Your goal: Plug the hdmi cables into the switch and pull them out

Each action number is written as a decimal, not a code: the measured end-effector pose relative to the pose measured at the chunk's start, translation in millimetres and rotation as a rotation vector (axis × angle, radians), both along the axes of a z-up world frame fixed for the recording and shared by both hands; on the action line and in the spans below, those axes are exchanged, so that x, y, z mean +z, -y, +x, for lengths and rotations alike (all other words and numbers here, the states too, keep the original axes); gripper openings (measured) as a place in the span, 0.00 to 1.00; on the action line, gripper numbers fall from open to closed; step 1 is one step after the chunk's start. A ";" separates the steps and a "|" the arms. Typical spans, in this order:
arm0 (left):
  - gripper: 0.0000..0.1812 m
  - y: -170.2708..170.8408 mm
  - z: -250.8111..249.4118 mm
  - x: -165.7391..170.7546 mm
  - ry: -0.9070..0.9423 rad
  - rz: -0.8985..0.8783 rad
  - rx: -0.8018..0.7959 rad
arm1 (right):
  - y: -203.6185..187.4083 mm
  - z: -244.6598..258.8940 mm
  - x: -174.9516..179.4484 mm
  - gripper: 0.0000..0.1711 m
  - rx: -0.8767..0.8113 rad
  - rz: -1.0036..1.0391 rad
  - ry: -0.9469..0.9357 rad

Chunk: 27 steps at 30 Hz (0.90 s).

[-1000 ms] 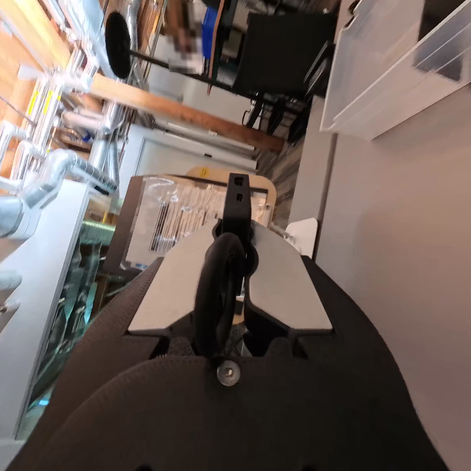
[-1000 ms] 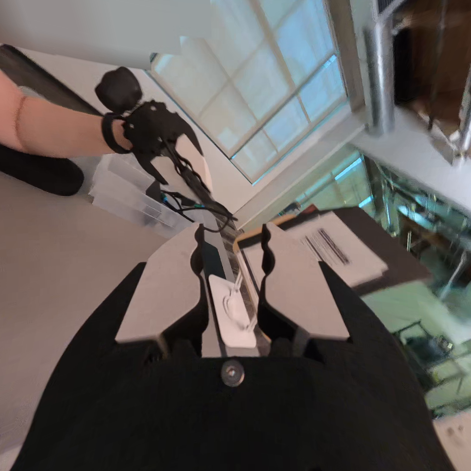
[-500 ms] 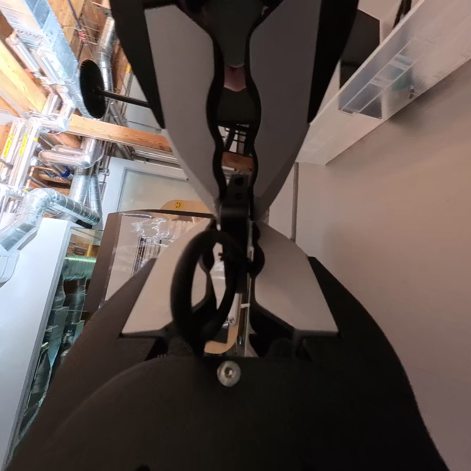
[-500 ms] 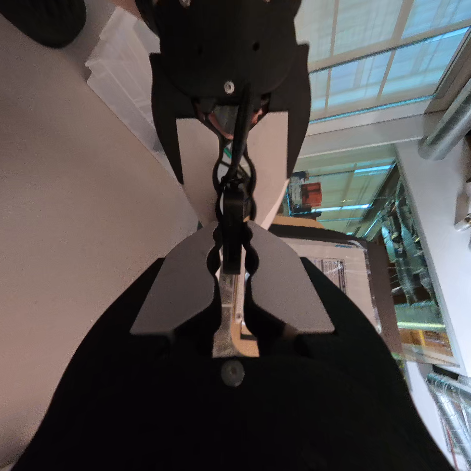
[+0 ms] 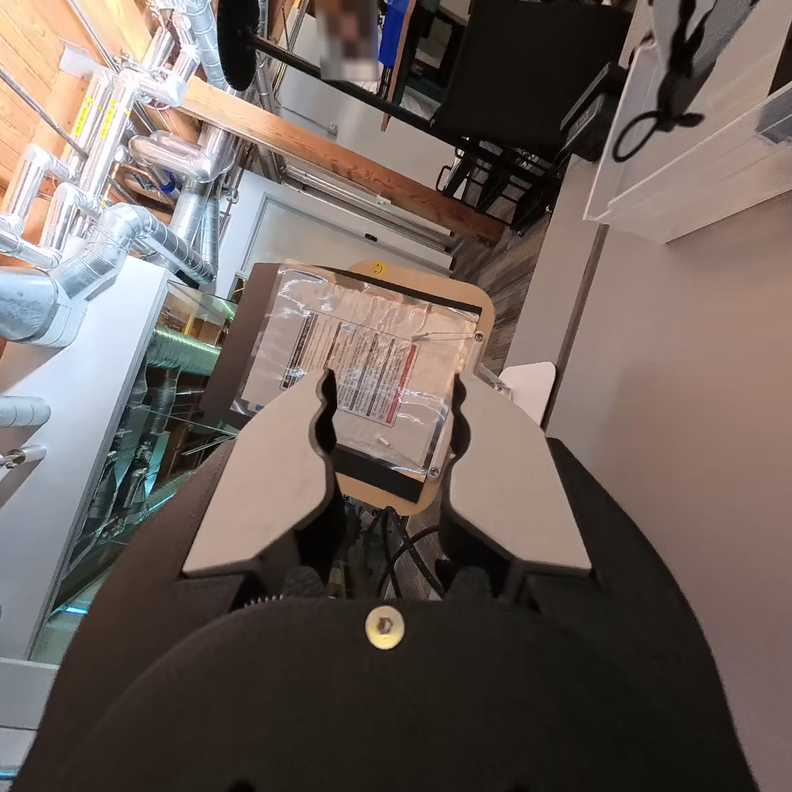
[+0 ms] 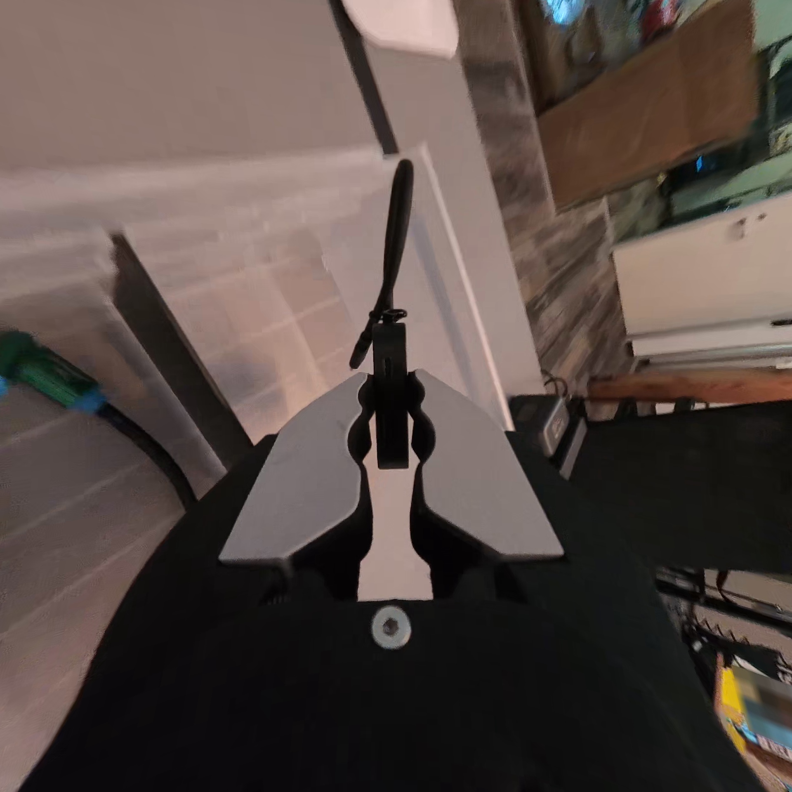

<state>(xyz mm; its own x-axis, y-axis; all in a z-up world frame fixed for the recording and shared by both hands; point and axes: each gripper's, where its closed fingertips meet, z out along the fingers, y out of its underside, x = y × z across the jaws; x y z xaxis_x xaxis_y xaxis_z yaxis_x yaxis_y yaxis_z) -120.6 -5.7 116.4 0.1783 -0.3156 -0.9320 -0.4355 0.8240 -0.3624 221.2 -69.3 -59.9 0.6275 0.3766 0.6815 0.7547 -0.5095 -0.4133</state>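
Setting: workshop interior with timber beams, silver ducting (image 5: 141, 240) and a pale grey table surface (image 5: 685, 428).
Task item: black HDMI cable plug (image 6: 389, 411), a flat rectangular moulded connector, stands upright between the right gripper (image 6: 389, 377) tips; its thin black cord (image 6: 396, 240) rises from the plug's far end and curves away.
Right gripper state: grey metal fingers (image 6: 313, 467) with scalloped inner edges are pinched onto the plug.
Left gripper state: left gripper (image 5: 392, 385) has its matching grey fingers (image 5: 274, 480) spread wide, nothing between them.
Left view only: tan rounded board (image 5: 480, 308) carrying a clear plastic sleeve with a printed sheet (image 5: 355, 368); the right gripper far off at upper right, with a looped cord.
Right view only: frosted translucent plastic bin (image 6: 257, 265), blurred; a green and blue connector (image 6: 47, 377) at the left edge.
Switch: cannot be identified in either view.
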 end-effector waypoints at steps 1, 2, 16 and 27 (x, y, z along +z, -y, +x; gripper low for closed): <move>0.29 -1.5 -0.6 -0.1 -0.001 0.001 0.005 | -0.5 7.3 -10.9 0.09 -0.011 -0.039 0.017; 0.29 -2.7 -0.8 -0.6 -0.004 0.000 0.009 | -1.3 13.0 -19.9 0.09 -0.017 -0.075 0.033; 0.27 -43.4 -13.0 -1.2 -0.006 -0.075 0.151 | 6.2 31.4 -42.0 0.12 -0.067 -0.243 -0.058; 0.25 -125.0 -130.5 5.2 0.095 -0.526 0.307 | 26.7 -22.9 120.1 0.19 -0.117 0.276 -0.033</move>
<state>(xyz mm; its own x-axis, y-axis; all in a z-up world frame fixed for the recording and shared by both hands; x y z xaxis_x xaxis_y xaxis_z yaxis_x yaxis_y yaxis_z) -251.1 119.3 121.6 0.4085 -0.6499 -0.6409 -0.5704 0.3664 -0.7351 198.3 -96.0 60.1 0.6789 0.1037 0.7269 0.6816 -0.4572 -0.5713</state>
